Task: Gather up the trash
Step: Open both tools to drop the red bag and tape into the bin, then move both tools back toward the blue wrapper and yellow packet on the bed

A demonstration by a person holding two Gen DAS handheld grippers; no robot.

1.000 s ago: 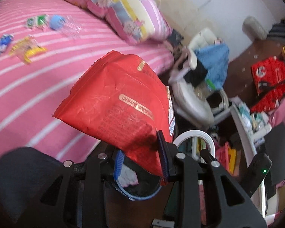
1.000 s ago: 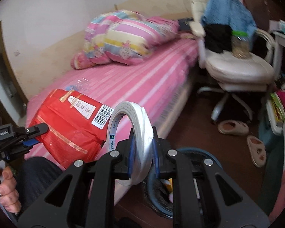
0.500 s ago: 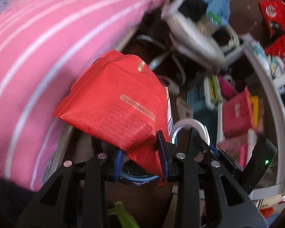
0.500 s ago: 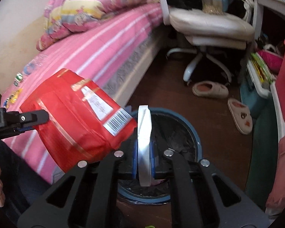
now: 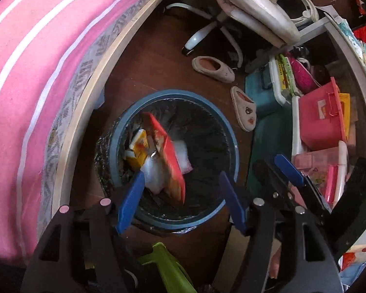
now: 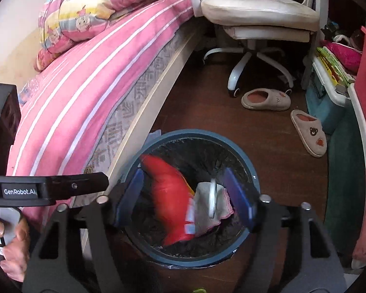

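Both open wide and empty over the bin (image 5: 233, 135) — left gripper (image 5: 180, 199), right gripper (image 6: 184, 195) — with the red packet (image 5: 169, 163) and tape roll (image 6: 212, 199) directly beneath, inside the rim, packet standing on edge, long axis near-to-far.

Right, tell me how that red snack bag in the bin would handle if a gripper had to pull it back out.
The red snack bag looks bent and crumpled, so it is probably floppy and would fold under a pinch. It seems thin and flat edge-on, likely light for its size. Its glossy film may be slippery, so a grip on the edge could slide.
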